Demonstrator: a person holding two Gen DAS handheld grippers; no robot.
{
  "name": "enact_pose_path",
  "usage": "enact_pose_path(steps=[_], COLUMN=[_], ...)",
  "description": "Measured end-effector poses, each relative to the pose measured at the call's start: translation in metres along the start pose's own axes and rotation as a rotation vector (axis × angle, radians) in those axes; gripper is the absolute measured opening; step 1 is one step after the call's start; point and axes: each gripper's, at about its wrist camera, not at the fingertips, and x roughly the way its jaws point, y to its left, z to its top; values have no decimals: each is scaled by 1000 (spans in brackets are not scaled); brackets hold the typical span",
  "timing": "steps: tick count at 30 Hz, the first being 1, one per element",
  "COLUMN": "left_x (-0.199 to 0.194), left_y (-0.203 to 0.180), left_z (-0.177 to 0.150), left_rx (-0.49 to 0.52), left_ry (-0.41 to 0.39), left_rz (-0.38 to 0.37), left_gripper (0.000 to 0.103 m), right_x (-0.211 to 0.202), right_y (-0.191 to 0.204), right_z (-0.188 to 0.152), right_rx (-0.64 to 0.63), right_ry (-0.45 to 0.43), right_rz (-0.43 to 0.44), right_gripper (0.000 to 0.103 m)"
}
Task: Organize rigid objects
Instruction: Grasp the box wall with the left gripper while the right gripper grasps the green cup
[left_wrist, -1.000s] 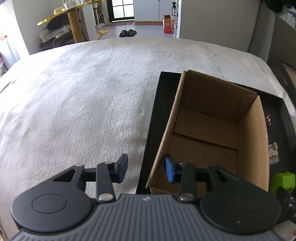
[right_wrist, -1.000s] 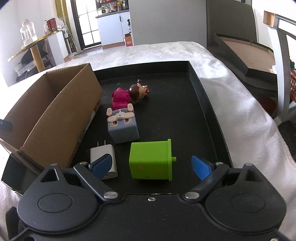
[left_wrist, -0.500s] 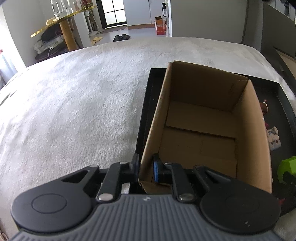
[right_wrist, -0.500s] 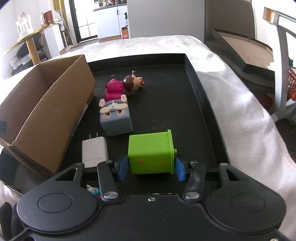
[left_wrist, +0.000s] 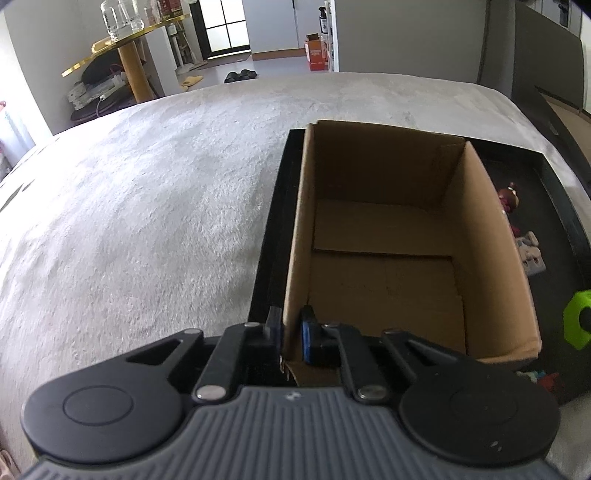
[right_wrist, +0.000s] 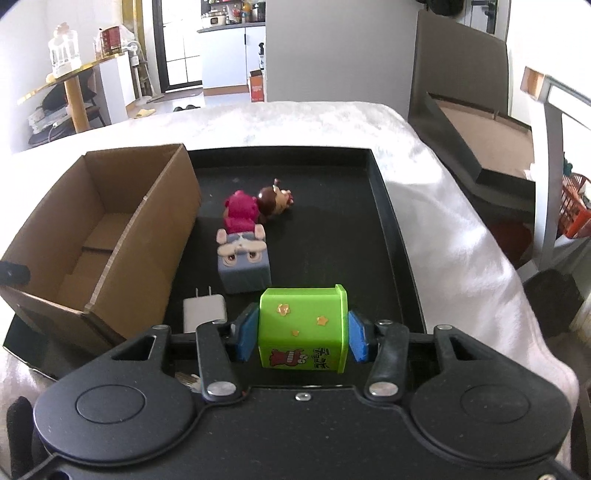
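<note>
Two grippers at a black tray (right_wrist: 399, 236): one clamping a cardboard box (left_wrist: 376, 236), one grasping a green box (right_wrist: 303, 328).

Left gripper (left_wrist: 291, 332): jaws clenched on the near left corner wall of the open cardboard box, one pad outside, one inside; nothing shows inside the box. Right gripper (right_wrist: 303, 334): jaws closed on both sides of the green box, which bears star stickers and a cartoon label and sits raised above the tray floor. Tray contents, beyond the green box: white charger plug (right_wrist: 205, 314), prongs pointing away, just beside the cardboard box; grey cube figure with ears (right_wrist: 243, 264); pink figure (right_wrist: 240, 212) touching it; brown-headed figure (right_wrist: 273, 199) lying beside the pink one. Cardboard box occupies the tray's left part. Tray rests on a white textured cloth (left_wrist: 147, 206) covering the surface.
</note>
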Motion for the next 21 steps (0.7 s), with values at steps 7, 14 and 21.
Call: enact_pose_path(steps=[7,14,21], left_x=[-2,1,3], left_y=[0,3,9], left_z=[0,-1,1], left_rx=[-3,-3,-20], left_ry=[-2,-5,3], left_rz=[-5,-12,-27], left_gripper=[9,9,9], right_x=[-17,-25,-32], right_y=[12,26,45], right_z=[15,32,44], right_rx=[-66,-132,-164], right_ry=[-38,-64,-100], right_rz=[-2,-18,-9], right_gripper=[48,48,48])
